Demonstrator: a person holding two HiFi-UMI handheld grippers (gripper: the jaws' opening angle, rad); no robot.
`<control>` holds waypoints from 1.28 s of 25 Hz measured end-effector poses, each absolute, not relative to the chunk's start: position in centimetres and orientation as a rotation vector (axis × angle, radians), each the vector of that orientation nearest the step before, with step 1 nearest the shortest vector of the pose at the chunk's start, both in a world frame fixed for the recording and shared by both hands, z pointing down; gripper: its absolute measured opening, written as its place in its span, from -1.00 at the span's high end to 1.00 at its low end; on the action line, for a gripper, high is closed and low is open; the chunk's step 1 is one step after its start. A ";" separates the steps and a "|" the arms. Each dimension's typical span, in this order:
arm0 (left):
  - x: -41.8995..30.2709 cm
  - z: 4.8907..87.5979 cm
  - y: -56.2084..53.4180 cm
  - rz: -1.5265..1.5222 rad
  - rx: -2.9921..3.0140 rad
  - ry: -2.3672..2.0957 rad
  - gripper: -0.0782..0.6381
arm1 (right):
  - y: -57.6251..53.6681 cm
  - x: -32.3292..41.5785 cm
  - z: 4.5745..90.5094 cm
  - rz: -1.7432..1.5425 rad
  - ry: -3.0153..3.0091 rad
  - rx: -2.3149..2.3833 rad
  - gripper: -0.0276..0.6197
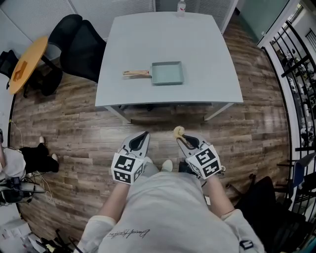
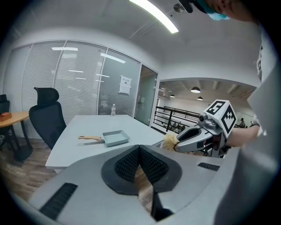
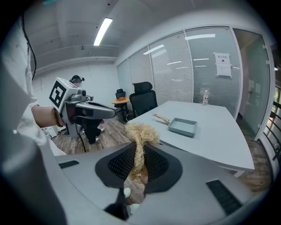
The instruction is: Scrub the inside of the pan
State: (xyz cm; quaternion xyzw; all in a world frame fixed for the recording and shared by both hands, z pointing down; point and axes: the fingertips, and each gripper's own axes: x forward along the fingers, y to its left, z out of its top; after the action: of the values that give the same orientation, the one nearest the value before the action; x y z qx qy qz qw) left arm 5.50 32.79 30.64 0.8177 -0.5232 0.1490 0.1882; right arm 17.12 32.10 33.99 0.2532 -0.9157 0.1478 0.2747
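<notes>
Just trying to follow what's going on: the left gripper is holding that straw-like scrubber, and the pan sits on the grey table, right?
Not quite. The right gripper holds the scrubber, jaws shut on it, as the right gripper view shows; the left gripper is shut and empty. The pan does sit on the grey table.

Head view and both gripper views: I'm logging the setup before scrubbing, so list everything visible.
pan: one, pale green with wooden handle, on the table near its front edge
table: one, light grey, ahead of the person
bottle: one, clear, at the table's far edge
office chair: one, black, left of the table
round table: one, orange, far left
railing: one, black, far right
scrubber: one, straw-coloured, clamped in the right gripper
left gripper: one, grey, shut and empty, low left
right gripper: one, grey, shut on the scrubber, low right
</notes>
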 end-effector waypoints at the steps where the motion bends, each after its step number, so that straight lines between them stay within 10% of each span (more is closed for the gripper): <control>1: 5.5 30.7 32.9 0.418 2.297 -1.479 0.75 | 32.3 17.2 34.1 0.395 -2.463 0.674 0.71; 32: 3.2 32.3 19.6 0.418 2.375 -1.381 0.75 | 20.6 14.6 36.2 0.389 -2.392 0.708 0.71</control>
State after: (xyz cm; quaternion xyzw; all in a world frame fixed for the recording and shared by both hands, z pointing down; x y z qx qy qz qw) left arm 3.18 19.62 32.30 0.8407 -0.4887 0.1478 0.1805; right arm 14.57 20.62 36.25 0.2673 -0.9028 0.1468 0.3033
